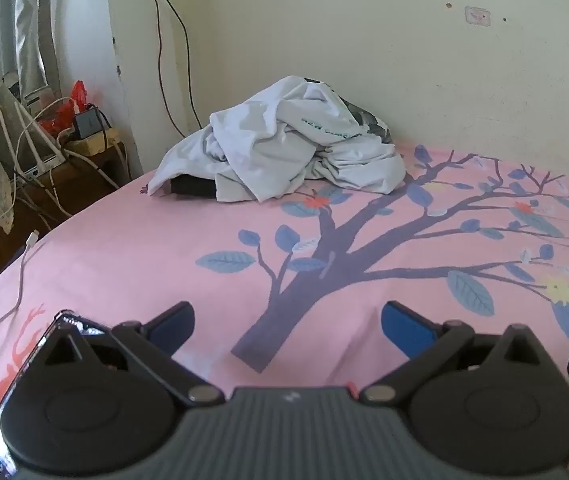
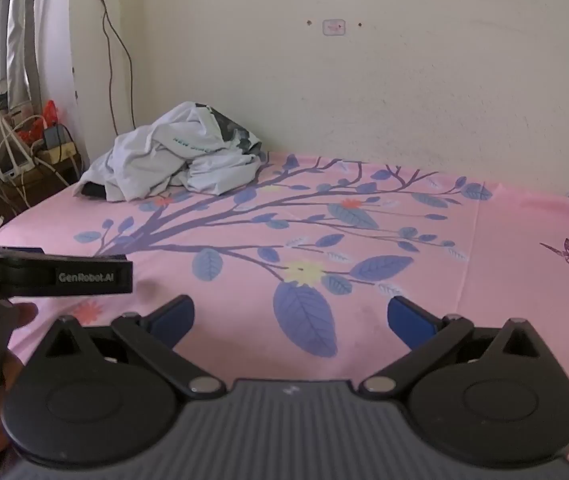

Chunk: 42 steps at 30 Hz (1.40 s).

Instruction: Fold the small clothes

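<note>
Clothes pile (image 1: 284, 148) (teal lettering unreadable), "GenRobot.AI" left gripper (image 2: 64, 274)

Pink bed (image 1: 132, 264) (tree-printed) bears crumpled clothes (image 1: 284, 148), perhaps shirts.

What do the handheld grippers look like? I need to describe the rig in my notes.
Both match: the left gripper and right gripper have blue finger pads on black linkage arms, rounded black housings and a ribbed grey body. A black side piece reads GenRobot.AI.
</note>
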### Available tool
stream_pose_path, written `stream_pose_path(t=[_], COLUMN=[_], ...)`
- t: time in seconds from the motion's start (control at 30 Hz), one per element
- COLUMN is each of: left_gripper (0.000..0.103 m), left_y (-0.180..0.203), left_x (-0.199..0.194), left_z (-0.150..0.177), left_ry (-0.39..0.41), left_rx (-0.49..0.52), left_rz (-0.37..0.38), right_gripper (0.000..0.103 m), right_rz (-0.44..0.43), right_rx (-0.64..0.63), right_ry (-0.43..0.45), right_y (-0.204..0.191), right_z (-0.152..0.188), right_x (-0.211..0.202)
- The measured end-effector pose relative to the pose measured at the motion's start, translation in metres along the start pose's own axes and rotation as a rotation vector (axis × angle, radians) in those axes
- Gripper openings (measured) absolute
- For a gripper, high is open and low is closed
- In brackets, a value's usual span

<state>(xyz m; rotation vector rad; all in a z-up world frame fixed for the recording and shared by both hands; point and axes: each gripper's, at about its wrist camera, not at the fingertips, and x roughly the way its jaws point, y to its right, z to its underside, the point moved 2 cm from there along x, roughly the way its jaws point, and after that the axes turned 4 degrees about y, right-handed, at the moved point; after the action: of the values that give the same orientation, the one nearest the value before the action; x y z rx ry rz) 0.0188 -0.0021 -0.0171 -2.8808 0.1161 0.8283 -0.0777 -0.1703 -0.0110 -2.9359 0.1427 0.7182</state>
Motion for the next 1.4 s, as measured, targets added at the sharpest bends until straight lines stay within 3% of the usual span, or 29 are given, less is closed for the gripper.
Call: stream_pose_path(t=[0.57,0.87,1.4], left_gripper=[0.103,0.103,0.103], left_y=[0.004,-0.001,0.001], left_x=[-0.007,-0.006,-0.008], left_z=[0.0,-0.002,-0.003], left_ry=[0.013,0.006,0.013], left_rx=[0.027,-0.007,-0.002], left_rz=[0.06,0.099,0.092], right_gripper=[0.097,0.097,0.097], right_rz=[0.0,0.007,0.03], right_rx=[0.037,0.082,0.113], right_ry=[-0.014,-0.048,-0.063], right_y=[0.004,0.011,0.016], right_z=[0.0,-0.001,0.0], right_x=[0.0,0.005,0.008])
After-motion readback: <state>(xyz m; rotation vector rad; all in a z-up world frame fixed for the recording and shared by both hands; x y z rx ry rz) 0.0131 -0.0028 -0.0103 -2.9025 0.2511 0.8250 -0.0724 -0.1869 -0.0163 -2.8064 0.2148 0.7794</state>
